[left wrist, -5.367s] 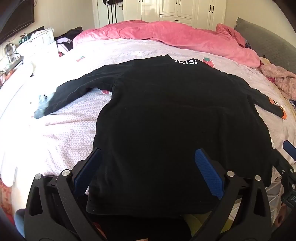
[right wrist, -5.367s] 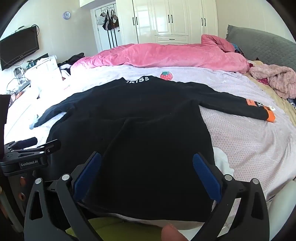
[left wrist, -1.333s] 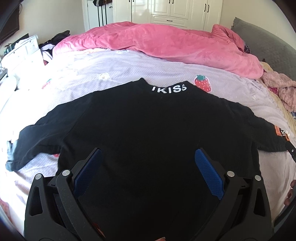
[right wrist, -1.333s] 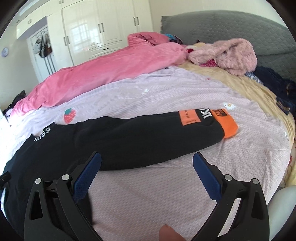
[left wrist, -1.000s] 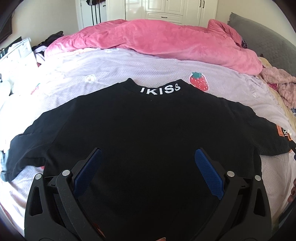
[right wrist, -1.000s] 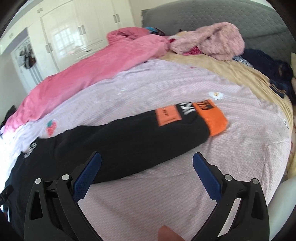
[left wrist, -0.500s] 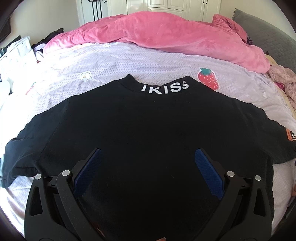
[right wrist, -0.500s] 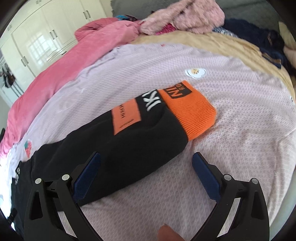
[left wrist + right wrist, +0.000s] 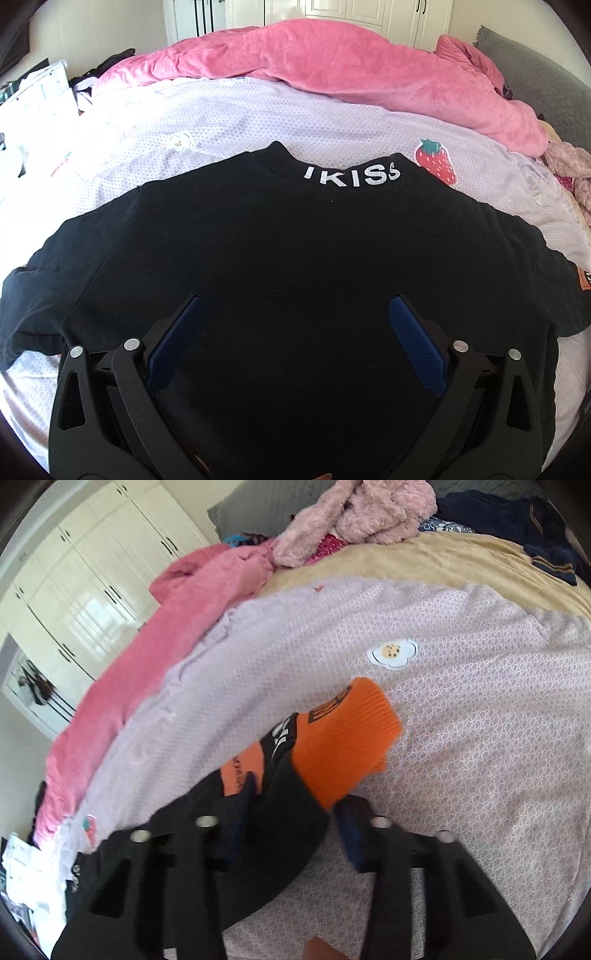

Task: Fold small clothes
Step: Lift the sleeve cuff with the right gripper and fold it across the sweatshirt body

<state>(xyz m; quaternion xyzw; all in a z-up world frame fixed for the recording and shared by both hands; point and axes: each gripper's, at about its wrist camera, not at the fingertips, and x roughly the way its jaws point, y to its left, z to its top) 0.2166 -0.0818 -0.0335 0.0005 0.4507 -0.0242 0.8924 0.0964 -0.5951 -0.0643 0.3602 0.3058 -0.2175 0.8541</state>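
Note:
A black long-sleeved shirt (image 9: 288,258) with white "IKISS" on its collar lies flat on the bed, back up. My left gripper (image 9: 293,317) is open and hovers over the middle of the shirt's body. In the right wrist view my right gripper (image 9: 291,805) has narrowed around the shirt's right sleeve (image 9: 273,823), just behind its orange cuff (image 9: 347,738). The sleeve fills the gap between the blue pads, but the view is blurred, so I cannot tell if they pinch it.
A lilac bedsheet (image 9: 258,118) with a strawberry patch (image 9: 436,162) covers the bed. A pink duvet (image 9: 332,66) lies bunched across the far side. A fluffy pink garment (image 9: 362,517) and dark clothes (image 9: 517,520) lie by the grey headboard.
My right gripper moved along the sleeve to the orange cuff and its jaws have closed in around it. My left gripper moved slightly forward over the shirt's body.

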